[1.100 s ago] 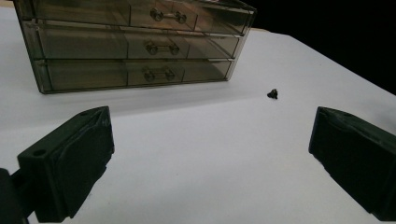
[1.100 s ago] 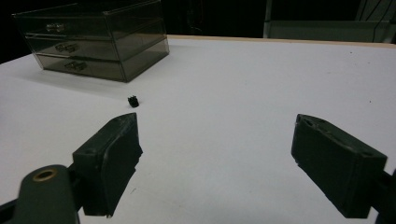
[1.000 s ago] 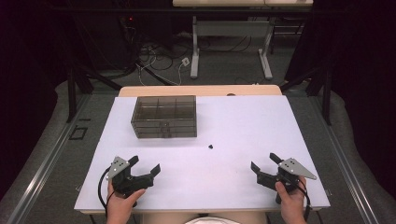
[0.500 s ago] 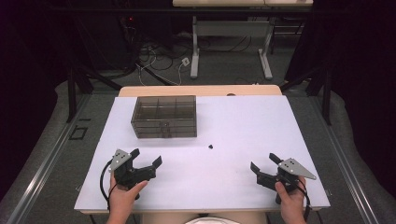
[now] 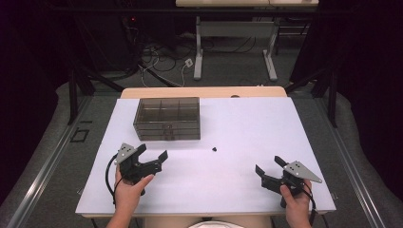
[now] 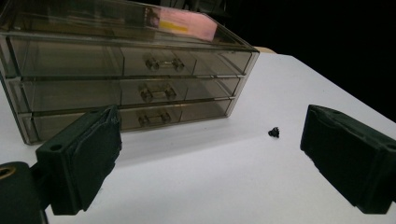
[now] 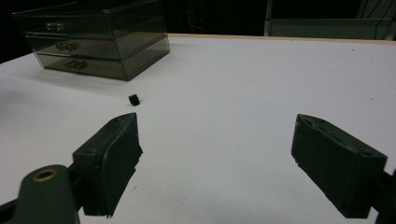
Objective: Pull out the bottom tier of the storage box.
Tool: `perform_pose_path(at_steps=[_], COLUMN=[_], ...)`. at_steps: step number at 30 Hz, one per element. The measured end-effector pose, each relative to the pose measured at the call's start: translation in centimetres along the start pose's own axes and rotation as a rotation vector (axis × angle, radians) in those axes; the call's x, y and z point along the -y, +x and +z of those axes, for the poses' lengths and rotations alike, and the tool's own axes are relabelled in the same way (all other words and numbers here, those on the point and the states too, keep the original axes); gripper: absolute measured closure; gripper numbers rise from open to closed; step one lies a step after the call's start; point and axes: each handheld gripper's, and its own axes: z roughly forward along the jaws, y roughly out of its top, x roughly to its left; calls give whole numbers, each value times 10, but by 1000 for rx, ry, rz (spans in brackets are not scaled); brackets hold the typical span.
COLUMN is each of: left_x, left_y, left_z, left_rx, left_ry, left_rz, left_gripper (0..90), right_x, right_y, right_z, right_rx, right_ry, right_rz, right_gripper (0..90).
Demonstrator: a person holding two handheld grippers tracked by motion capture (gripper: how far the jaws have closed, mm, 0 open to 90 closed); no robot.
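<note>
While both grippers hang low over the white table [image 5: 247, 123], we read the scene as follows:

Left gripper [image 5: 153, 153]: we hold it with its jaws spread wide and nothing between them, just above the tabletop, aimed up the table so that the drawer fronts face it.

Right gripper [image 5: 268, 166]: we hold it wide too and empty, well apart from the left one, near the table's near edge, its jaws pointed inward towards the middle.

Smoky clear plastic three-drawer box [image 6: 126, 70]: it stands just ahead of the left gripper, drawers shut, each with a small clear handle [image 6: 154, 92] turned towards us; that facing suits a straight pull with the left jaws.

Small black knobbly piece [image 5: 215, 148]: it lies alone on the bare table, ahead and to the right of the left gripper [image 6: 274, 132], and ahead-left of the right gripper [image 7: 134, 99], near the box's right front corner but not touching it.

Why so placed: we judge the piece sits between the two grippers so that either can reach it, while the box stays on the left gripper's side for opening.

Step in hand: we judge that nothing is gripped yet; the left gripper seems nearest to acting, on a drawer or the piece.
</note>
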Motion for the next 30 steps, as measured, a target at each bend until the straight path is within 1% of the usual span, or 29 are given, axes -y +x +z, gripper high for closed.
perform_pose_path(at_steps=[4,5,7,10,11,12,13,15,20,22,26,28,30], left_x=[-6,-7,-11,-14,-16,-17,-19,-21,-27,-28,-31,-33,-34], left_y=[1,1,2,2,2,2,2,2,2,3,4,5,5], left_z=[3,3,6,7,7,8,8,9,12,13,15,16,17], left_rx=[6,7,15,21,23,23,25,28,34,38,49,51,55], left_ry=[-8,-7,-11,-9,-9,-9,-10,-10,-3,-3,1,7,12], left_rz=[-10,-13,-31,-35,-36,-39,-41,-47,-65,-71,-100,-102,-114], left_gripper=[56,56,57,65,75,111,122,131,142,156,160,160,160], right_x=[0,0,0,0,0,0,0,0,0,0,1,0,0], right_y=[0,0,0,0,-1,-1,-1,-1,-1,-2,-2,-2,-2], right_z=[0,0,0,0,0,0,0,1,1,1,1,1,1], right_rx=[4,4,4,7,2,-1,3,-2,-1,-1,-2,-3,-2], right_ry=[6,7,4,8,3,-5,2,-5,-5,0,2,5,6], right_rz=[0,6,1,6,2,5,5,7,14,8,10,15,15], right_gripper=[150,150,150,150,150,150,150,150,150,150,150,150,150])
